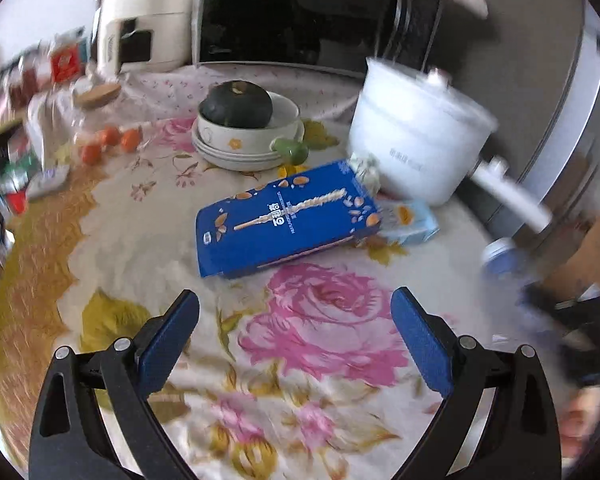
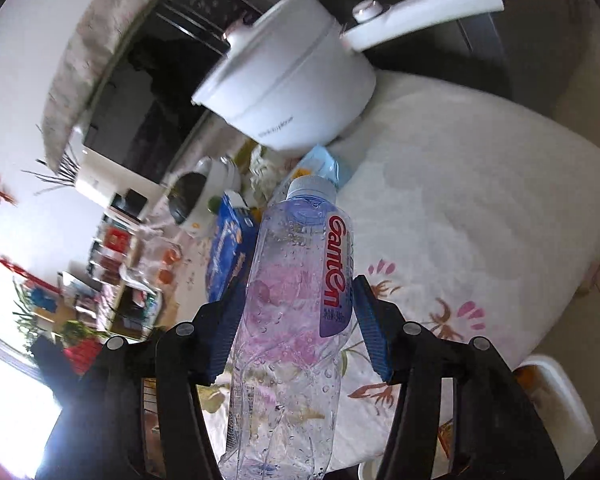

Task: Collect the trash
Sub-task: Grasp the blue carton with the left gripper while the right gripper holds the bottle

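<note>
A blue snack box point(image 1: 288, 220) lies flat on the floral tablecloth point(image 1: 308, 332), just beyond my left gripper point(image 1: 296, 300), which is open and empty above the cloth. A light blue packet point(image 1: 412, 220) and a crumpled wrapper point(image 1: 364, 168) lie to the right of the box. My right gripper point(image 2: 300, 286) is shut on an empty clear plastic bottle point(image 2: 296, 312) with a red-lettered label, held above the table. The blue box point(image 2: 228, 248) and light blue packet point(image 2: 324, 164) also show in the right wrist view beyond the bottle.
A white pot with a long handle point(image 1: 416, 144) stands at the back right near the table edge. Stacked bowls holding a dark squash point(image 1: 240, 120) stand behind the box. Small oranges point(image 1: 108, 140) and clutter lie at the left. A dark oven point(image 1: 284, 16) stands behind.
</note>
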